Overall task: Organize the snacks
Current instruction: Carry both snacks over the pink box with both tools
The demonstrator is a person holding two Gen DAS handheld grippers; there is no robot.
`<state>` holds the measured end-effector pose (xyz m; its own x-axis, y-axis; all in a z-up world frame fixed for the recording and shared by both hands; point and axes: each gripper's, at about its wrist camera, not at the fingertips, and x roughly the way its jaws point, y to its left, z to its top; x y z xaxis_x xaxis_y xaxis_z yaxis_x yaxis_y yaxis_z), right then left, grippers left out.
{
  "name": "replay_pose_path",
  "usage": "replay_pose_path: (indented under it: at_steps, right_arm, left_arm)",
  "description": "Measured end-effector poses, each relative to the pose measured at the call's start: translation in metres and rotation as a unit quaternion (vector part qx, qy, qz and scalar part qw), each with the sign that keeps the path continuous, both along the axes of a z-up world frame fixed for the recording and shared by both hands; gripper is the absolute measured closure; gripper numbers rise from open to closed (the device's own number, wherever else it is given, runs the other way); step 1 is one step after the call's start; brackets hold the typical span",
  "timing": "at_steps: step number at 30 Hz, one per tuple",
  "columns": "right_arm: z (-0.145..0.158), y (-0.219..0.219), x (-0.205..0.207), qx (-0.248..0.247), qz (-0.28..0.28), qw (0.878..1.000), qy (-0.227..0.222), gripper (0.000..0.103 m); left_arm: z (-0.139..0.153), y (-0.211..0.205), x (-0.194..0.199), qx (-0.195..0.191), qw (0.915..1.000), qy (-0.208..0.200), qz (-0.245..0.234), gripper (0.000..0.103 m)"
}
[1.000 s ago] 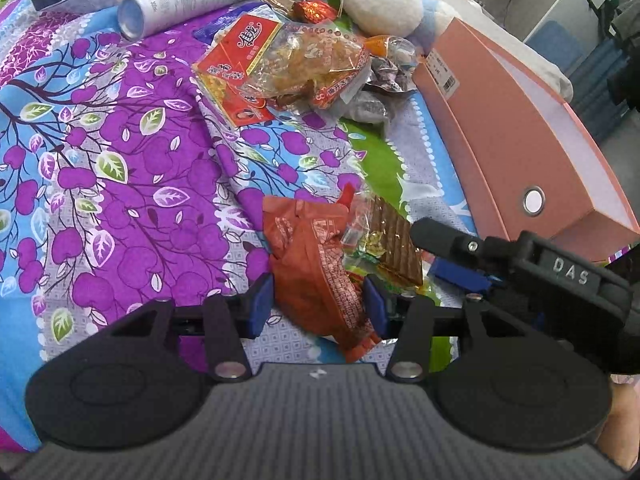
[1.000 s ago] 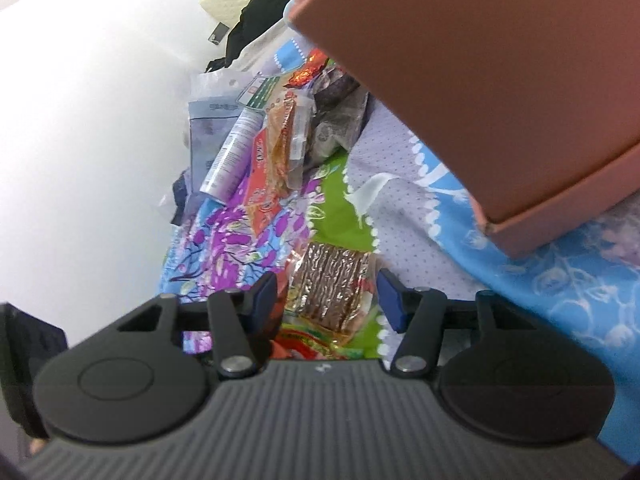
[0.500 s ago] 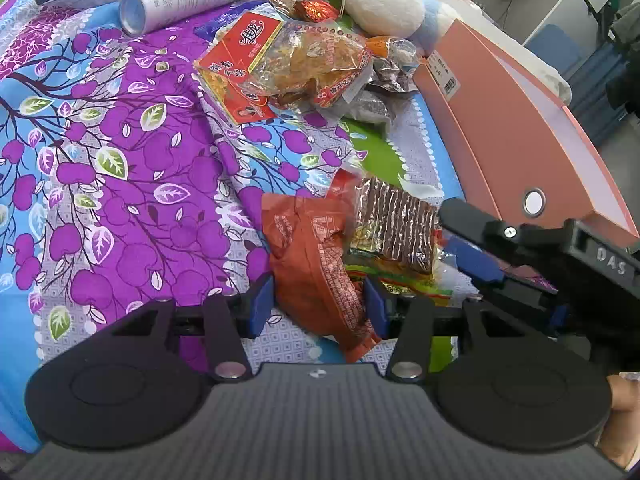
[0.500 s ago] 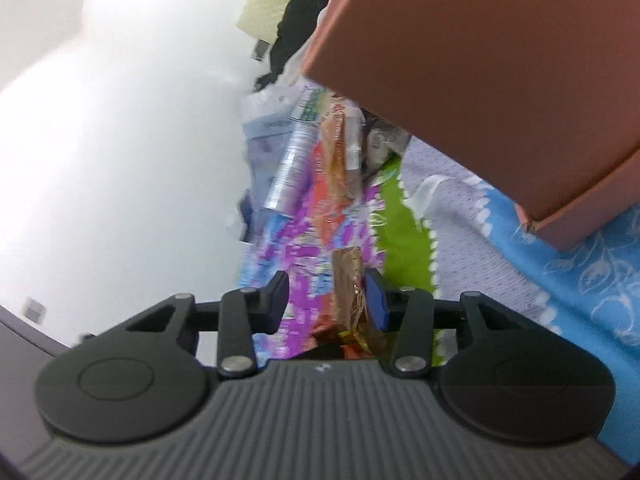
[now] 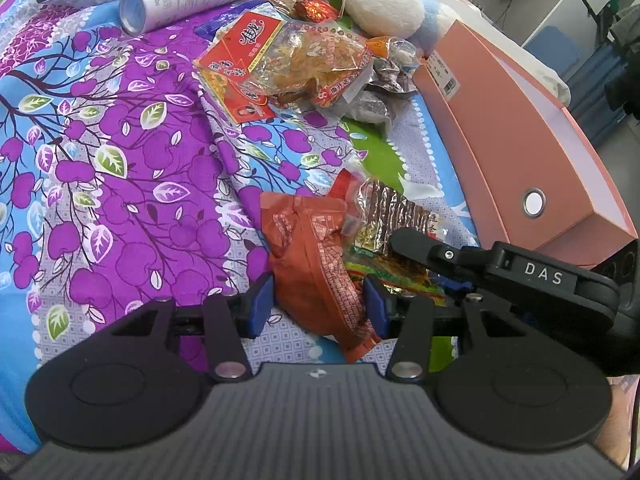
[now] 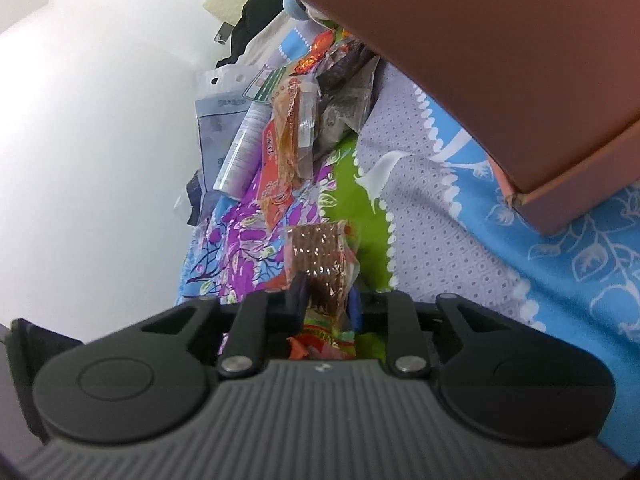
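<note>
Snacks lie scattered on the bed (image 5: 120, 184): the right gripper (image 6: 326, 306) jaws are closing on the brown wafer packet (image 6: 320, 256), the left gripper (image 5: 318, 304) jaws stand spread around the orange packet (image 5: 316, 256), so next likely comes lifting the wafers into the pink box (image 5: 520, 152) at right.

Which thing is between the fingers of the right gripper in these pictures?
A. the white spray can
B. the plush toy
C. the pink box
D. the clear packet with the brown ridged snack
D: the right gripper has its jaws closing on the clear packet of brown ridged snack, which sits between the pads in the right wrist view.
</note>
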<state>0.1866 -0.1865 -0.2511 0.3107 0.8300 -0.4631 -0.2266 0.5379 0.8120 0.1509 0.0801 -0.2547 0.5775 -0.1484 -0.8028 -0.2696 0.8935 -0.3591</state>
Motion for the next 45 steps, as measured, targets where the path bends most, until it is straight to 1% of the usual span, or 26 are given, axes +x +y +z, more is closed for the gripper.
replay_pose_path:
  at_steps: [2, 6, 8, 10, 15, 20, 29, 36, 40, 45]
  right_arm:
    - [0.003, -0.001, -0.001, -0.006, 0.0, 1.0, -0.006, 0.085]
    - [0.015, -0.002, -0.006, -0.018, 0.001, 0.999, -0.026, 0.09]
    - [0.026, -0.002, -0.009, -0.038, 0.001, 0.998, -0.04, 0.093]
    - [0.037, 0.0, -0.012, -0.06, 0.001, 0.997, -0.057, 0.093]
    - [0.069, 0.004, -0.026, -0.138, 0.003, 0.983, -0.12, 0.094]
    - [0.093, 0.003, -0.04, -0.178, -0.001, 0.97, -0.165, 0.094]
    - [0.14, -0.016, -0.069, -0.196, -0.026, 0.957, -0.212, 0.094]
    - [0.172, -0.038, -0.087, -0.205, -0.054, 0.947, -0.24, 0.094]
    - [0.186, -0.051, -0.087, -0.213, -0.073, 0.94, -0.256, 0.094]
    - [0.201, -0.071, -0.073, -0.223, -0.108, 0.929, -0.273, 0.094]
  left_arm:
    - [0.002, 0.0, 0.0, 0.0, 1.0, -0.002, -0.001, 0.049]
    - [0.011, 0.001, -0.003, 0.009, 0.9999, -0.006, 0.002, 0.05]
    - [0.018, 0.002, -0.004, 0.012, 0.9998, -0.012, 0.004, 0.05]
    - [0.025, 0.004, -0.006, 0.012, 0.9998, -0.017, 0.006, 0.05]
    - [0.046, 0.002, -0.009, 0.021, 0.9993, -0.031, 0.003, 0.05]
    - [0.067, -0.001, -0.01, 0.029, 0.9985, -0.046, -0.003, 0.05]
    - [0.106, -0.021, -0.016, 0.037, 0.996, -0.077, -0.026, 0.05]
    - [0.141, -0.045, -0.019, 0.047, 0.991, -0.111, -0.057, 0.05]
    - [0.156, -0.056, -0.01, 0.047, 0.9878, -0.13, -0.072, 0.05]
    - [0.175, -0.072, 0.016, 0.047, 0.9828, -0.155, -0.089, 0.05]
